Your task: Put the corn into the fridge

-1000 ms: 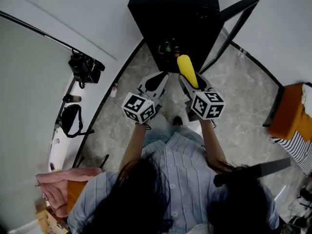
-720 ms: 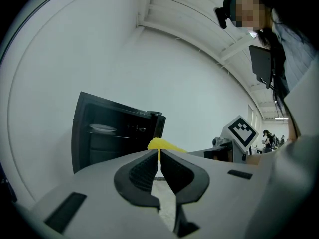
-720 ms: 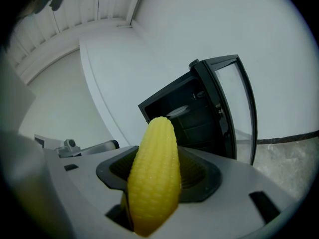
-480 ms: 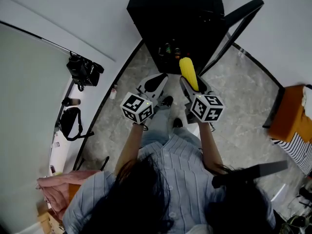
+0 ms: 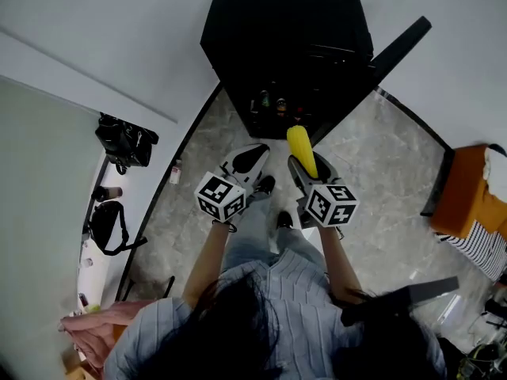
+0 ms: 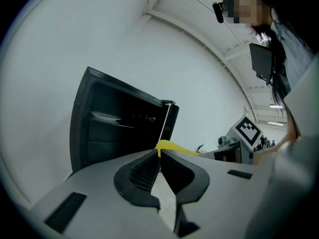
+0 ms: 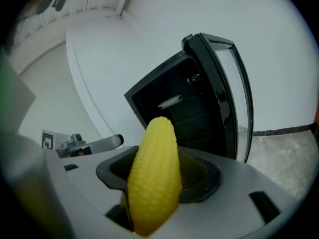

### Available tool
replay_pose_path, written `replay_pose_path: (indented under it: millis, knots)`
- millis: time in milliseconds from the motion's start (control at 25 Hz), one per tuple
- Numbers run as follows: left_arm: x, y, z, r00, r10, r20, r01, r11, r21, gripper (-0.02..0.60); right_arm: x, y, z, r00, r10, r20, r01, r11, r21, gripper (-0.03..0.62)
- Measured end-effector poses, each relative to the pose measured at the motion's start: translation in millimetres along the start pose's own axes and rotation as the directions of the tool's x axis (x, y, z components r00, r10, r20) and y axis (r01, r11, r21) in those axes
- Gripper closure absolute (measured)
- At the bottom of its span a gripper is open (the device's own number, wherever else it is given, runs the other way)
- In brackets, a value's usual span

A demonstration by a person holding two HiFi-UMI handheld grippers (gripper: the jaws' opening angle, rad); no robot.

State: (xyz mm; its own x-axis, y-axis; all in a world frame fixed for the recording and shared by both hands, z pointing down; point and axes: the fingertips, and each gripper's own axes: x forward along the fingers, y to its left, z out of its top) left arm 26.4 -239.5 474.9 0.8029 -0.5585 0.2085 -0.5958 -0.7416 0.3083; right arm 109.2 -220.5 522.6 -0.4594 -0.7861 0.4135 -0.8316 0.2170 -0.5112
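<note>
The yellow corn (image 5: 301, 150) (image 7: 154, 173) stands upright between the jaws of my right gripper (image 5: 303, 172) (image 7: 159, 171), which is shut on its lower part. The black fridge (image 5: 285, 46) (image 7: 184, 111) is straight ahead on the floor. Its glass door (image 5: 400, 46) (image 7: 232, 98) is swung open to the right, and dark shelves show inside. My left gripper (image 5: 255, 150) (image 6: 159, 156) hangs beside the right one, shut, with nothing in it. Past its tips a sliver of the corn (image 6: 169, 146) shows.
Small bottles (image 5: 273, 104) stand on the fridge's low shelf. Black bags (image 5: 125, 139) lie along the left wall. An orange seat (image 5: 467, 200) with striped cloth (image 5: 485, 248) stands at the right. A marbled grey floor (image 5: 380, 180) lies in front of the fridge.
The fridge has grown larger in the head view, and both grippers sit lower in it. The corn stays held in the right gripper; the left stays shut.
</note>
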Motion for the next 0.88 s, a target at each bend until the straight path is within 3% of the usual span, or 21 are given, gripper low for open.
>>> replay_pose_path:
  millis: [280, 480, 880]
  knots:
    - [28, 34, -10, 0.997, -0.027, -0.078, 0.034, 0.995, 0.093, 0.572, 48, -24, 11, 1.0, -0.025, 0.004, 0.025, 0.998, -0.051, 0.349]
    - [43, 58, -12, 0.995, -0.043, -0.085, 0.056, 0.987, 0.149, 0.574, 76, -45, 18, 0.998, -0.058, -0.008, 0.057, 0.993, -0.102, 0.349]
    - [65, 80, -5, 0.996, -0.081, -0.036, 0.085, 0.986, 0.143, 0.574, 136, -84, 28, 0.994, -0.108, -0.034, 0.101, 0.981, -0.166, 0.349]
